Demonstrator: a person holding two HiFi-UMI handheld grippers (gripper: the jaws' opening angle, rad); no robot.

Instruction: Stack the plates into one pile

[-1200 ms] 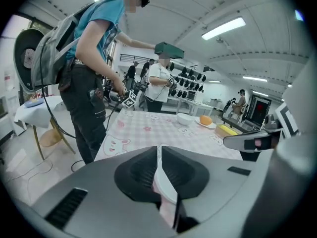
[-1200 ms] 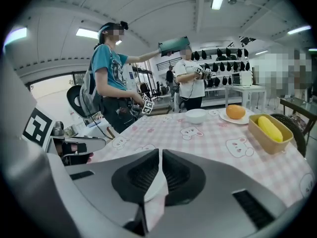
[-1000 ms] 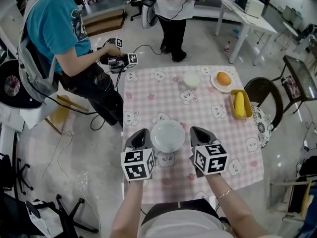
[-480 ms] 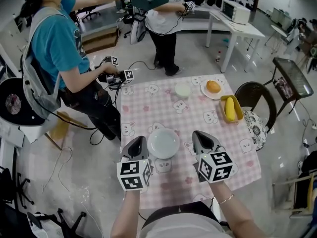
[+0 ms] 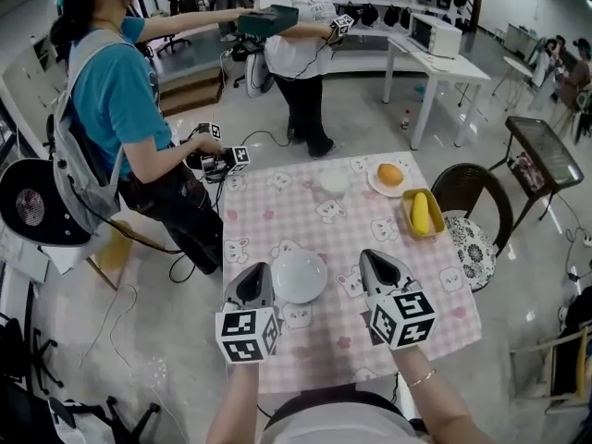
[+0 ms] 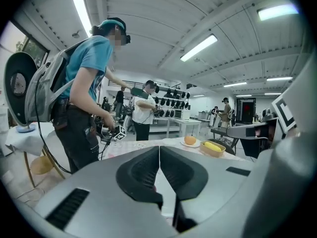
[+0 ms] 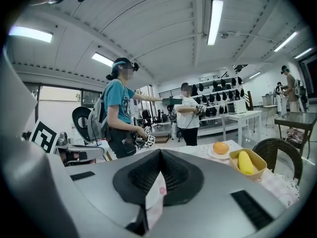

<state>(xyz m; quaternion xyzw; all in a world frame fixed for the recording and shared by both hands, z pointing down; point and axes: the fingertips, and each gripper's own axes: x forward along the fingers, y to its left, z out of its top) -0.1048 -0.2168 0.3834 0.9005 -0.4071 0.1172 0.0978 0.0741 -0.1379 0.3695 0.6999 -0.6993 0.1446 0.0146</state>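
On the pink checked tablecloth [image 5: 277,213], a white plate [image 5: 299,276] lies flat near the person's edge, and everything else is best placed from it. The left gripper [image 5: 255,276] hangs just left of the plate and the right gripper [image 5: 377,268] just right of it. Neither touches the plate. Each gripper's own view shows its jaws pressed together with nothing between them.

Well beyond the plate, toward the far edge, sits a small white dish [image 5: 333,182]. Right of that dish is a second plate [image 5: 377,189] carrying an orange [image 5: 390,173]. Beyond the plate to its right stands a yellow tray [image 5: 408,225] with a long yellow fruit [image 5: 420,212] in it.

From above I cannot tell whether the near plate is a single one or several already nested. So the scene fits two stages. Either the pile is made and the closed claws are clear of it, or the far dishes are yet to be brought over. Any further pick would need the jaws parted before they meet a thin, slippery rim, and the orange would have to be off its plate.
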